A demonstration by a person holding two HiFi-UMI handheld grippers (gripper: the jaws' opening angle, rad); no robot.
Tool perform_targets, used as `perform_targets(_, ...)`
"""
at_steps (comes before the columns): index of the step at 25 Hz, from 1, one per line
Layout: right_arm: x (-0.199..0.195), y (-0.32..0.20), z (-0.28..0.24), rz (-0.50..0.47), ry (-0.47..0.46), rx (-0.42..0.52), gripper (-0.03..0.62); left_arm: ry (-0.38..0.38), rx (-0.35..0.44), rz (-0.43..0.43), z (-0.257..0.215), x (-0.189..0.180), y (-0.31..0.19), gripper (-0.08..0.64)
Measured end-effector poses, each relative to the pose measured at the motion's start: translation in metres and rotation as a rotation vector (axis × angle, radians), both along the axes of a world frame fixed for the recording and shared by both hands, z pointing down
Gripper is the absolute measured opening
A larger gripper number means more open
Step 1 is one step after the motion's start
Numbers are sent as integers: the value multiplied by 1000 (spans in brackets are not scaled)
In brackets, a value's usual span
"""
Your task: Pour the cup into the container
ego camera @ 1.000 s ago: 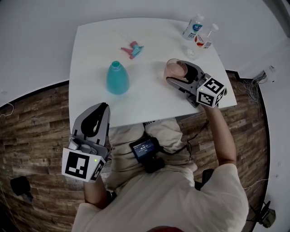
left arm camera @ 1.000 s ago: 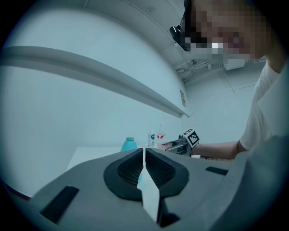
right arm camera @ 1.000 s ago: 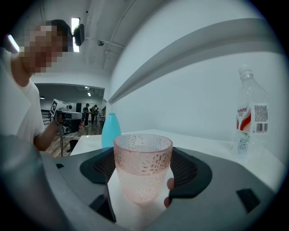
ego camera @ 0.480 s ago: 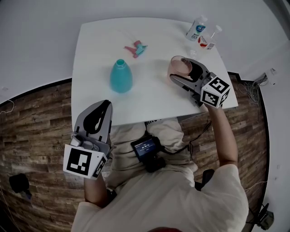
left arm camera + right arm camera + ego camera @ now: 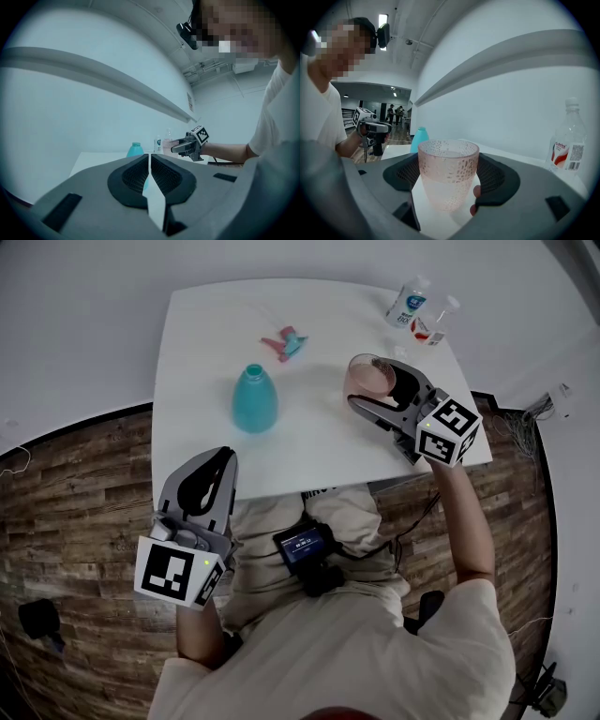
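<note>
Right gripper view: right claw is clasping the part-filled pink cup, needing level carriage to the narrow-mouthed teal container centre-left; left claw is idling, pinched empty.

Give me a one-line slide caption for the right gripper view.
Right hand-held gripper clamps an upright pink textured cup, teal bottle standing behind it.

a person in a pale short-sleeved t-shirt wears a black device with a lit screen and trailing black cables. the grey left gripper at 8 o'clock and right gripper at 2 o'clock carry black-and-white marker cubes.
</note>
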State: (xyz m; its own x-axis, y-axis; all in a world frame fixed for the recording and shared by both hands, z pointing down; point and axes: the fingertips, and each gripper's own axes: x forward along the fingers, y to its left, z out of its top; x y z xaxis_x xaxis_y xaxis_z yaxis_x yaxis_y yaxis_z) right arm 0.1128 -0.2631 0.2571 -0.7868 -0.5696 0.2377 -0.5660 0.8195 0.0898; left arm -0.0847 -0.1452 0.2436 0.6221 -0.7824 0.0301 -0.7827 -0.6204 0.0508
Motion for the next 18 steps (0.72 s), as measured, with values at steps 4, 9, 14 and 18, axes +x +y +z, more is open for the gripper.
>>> perform_targets(4,-6,4,-5,-3,5,3,376,7,1,2,-1,-3,1,12)
perform_targets(9,-13,4,-11,-3,22,5,376,8,-6,4,0,-8,0,12)
perform_targets(14,-20,3,-17,-6,33,10,376,10,-15,-1,2,-13,-2,12)
perform_targets(18,-26,1,-22,-9,38,12,376,15,-15,1,1,-14,-3,12)
